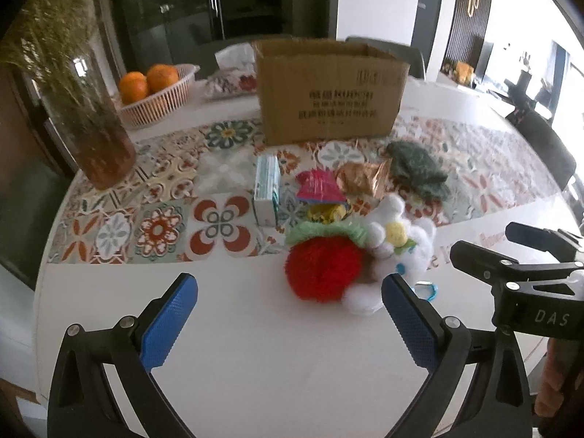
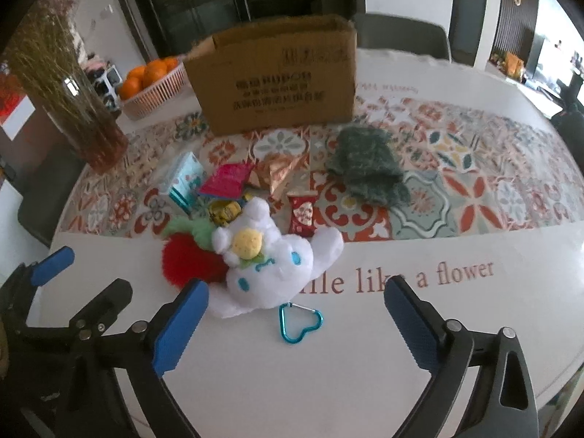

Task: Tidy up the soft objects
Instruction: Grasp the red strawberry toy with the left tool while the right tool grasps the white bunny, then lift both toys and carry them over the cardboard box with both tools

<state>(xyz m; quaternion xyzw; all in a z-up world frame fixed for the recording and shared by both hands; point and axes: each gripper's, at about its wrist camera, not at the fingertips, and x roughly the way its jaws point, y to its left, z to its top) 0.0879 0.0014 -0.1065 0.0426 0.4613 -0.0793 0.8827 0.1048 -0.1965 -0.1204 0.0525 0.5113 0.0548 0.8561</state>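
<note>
The left claw (image 1: pixel 290 314) hangs released over the near white part of the bench (image 1: pixel 226 365), its blue pads set wide with nothing between them; its right pad sits just in front of the near edge of the white plush toy (image 1: pixel 396 252), though whether they touch cannot be told. The right claw (image 2: pixel 295 323) is likewise released and empty-handed, jaws wide, with its left pad close beside the same white plush toy (image 2: pixel 270 270) and a blue heart-shaped clip (image 2: pixel 299 323) lying on the bench (image 2: pixel 365 383) between its pads. A red fluffy ball (image 1: pixel 323 273) with a green fringe rests against the left side of the plush toy. Just beyond these, on the patterned tile runner (image 1: pixel 160 197), lie a small teal-and-white carton (image 1: pixel 266 189), a pink packet (image 1: pixel 317 184), a yellow wrapped item (image 1: pixel 326 213), a copper foil wrapper (image 1: pixel 363 179) and a small red snack packet (image 2: pixel 302 215). A dark green knitted cloth (image 2: pixel 365 166) lies further right on the runner. Farther back an open cardboard box (image 1: pixel 328 91) stands upright. To the far left are a basket (image 1: pixel 160 104) of oranges (image 1: pixel 146 80) and a glass vase (image 1: pixel 95 138) of dried stems.
</note>
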